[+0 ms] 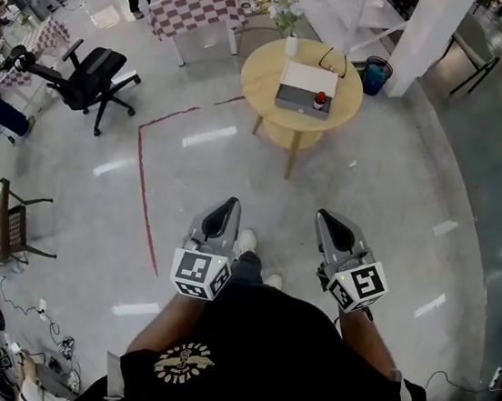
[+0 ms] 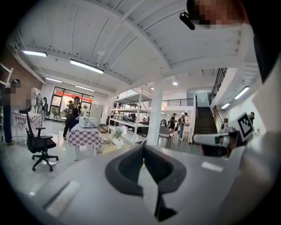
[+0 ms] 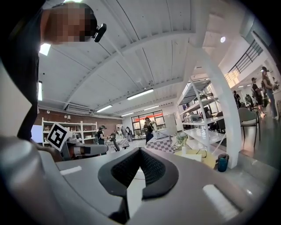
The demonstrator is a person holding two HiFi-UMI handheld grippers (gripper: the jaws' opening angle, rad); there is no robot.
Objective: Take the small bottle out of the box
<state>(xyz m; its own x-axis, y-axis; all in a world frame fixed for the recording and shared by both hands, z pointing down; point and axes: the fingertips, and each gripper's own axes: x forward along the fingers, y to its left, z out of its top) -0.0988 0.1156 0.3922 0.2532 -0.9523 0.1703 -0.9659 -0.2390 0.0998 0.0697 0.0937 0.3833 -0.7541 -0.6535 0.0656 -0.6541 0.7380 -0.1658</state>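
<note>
A small bottle (image 1: 319, 100) with a red cap stands in the right end of a grey box (image 1: 304, 90). The box lies on a round wooden table (image 1: 265, 76) some way ahead of me. I hold both grippers close to my body, far short of the table. My left gripper (image 1: 228, 207) and my right gripper (image 1: 326, 218) are both shut with nothing between the jaws. In the right gripper view, past the shut right gripper (image 3: 139, 152), the table (image 3: 210, 159) and the box (image 3: 193, 157) show at the right. The left gripper view has its shut left gripper (image 2: 144, 147) pointing into the hall.
A vase of flowers (image 1: 288, 26) and a pair of glasses (image 1: 335, 62) share the round table. A blue bin (image 1: 374, 75) and a white pillar (image 1: 429, 30) stand behind it, and a checkered table (image 1: 196, 3) at the back. A black office chair (image 1: 91, 78) is at the left. A red line (image 1: 143, 181) marks the floor.
</note>
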